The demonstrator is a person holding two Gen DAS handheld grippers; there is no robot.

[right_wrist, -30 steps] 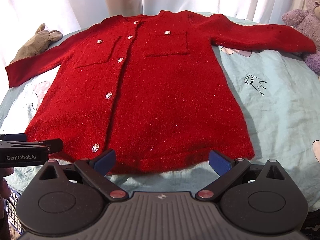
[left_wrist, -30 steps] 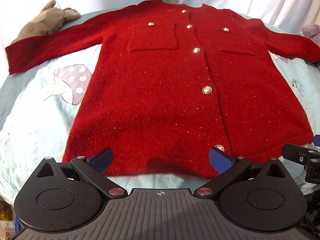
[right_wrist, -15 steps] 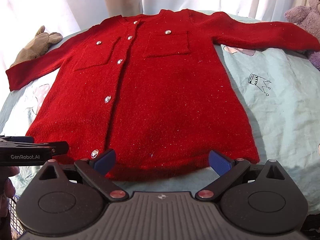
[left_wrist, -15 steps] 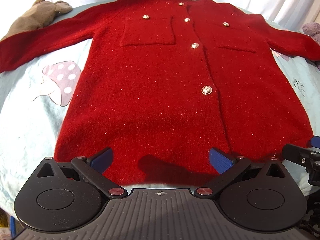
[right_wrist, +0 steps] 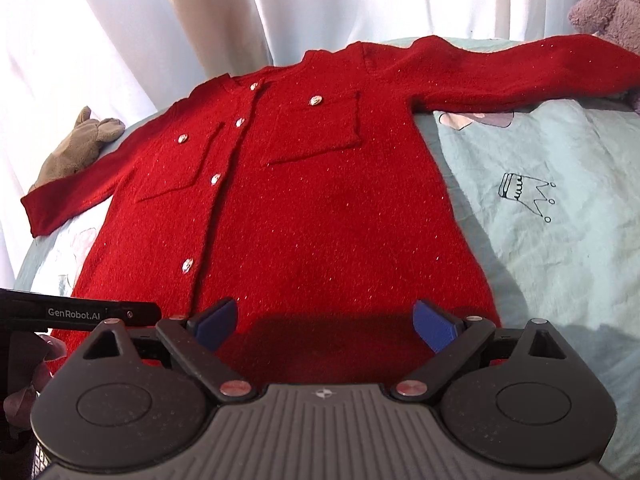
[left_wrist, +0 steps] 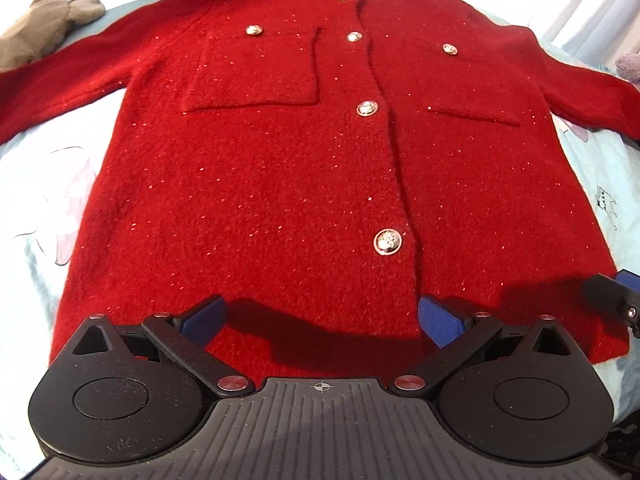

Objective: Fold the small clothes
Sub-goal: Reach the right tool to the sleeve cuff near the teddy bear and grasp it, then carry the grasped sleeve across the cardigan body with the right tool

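Fig.: We saw the red sparkly knit cardigan w/ gold buttons (left_wrist: 304,184) lying flat, front up, on the pale blue printed bedsheet (right_wrist: 552,168), sleeves out to both sides, collar at the far end and hem nearest us. Its long axis ran straight away from both claws, i.e. hem-to-collar lay along the view direction. We held the left gripper (left_wrist: 322,316) w/ blue pads spread wide, nothing between them, poised above the hem on the wearer's-right half, just our-left of the button placket; lowest visible gold button (left_wrist: 387,242) sat slightly ahead of it. The right gripper (right_wrist: 324,320) was likewise spread apart and empty, above the hem of the other half, its tip also showing at the right edge of the left view (left_wrist: 612,300). Each claw thus sat nearest its own hem portion, approx. side by side. We judged the fold not yet begun; the likely next move, a hem pinch and carry toward the collar, would depend on this alignment. A grey-brown plush toy (left_wrist: 44,24) and a purple plush toy (right_wrist: 612,12) lay near the cuffs, clear of the body.
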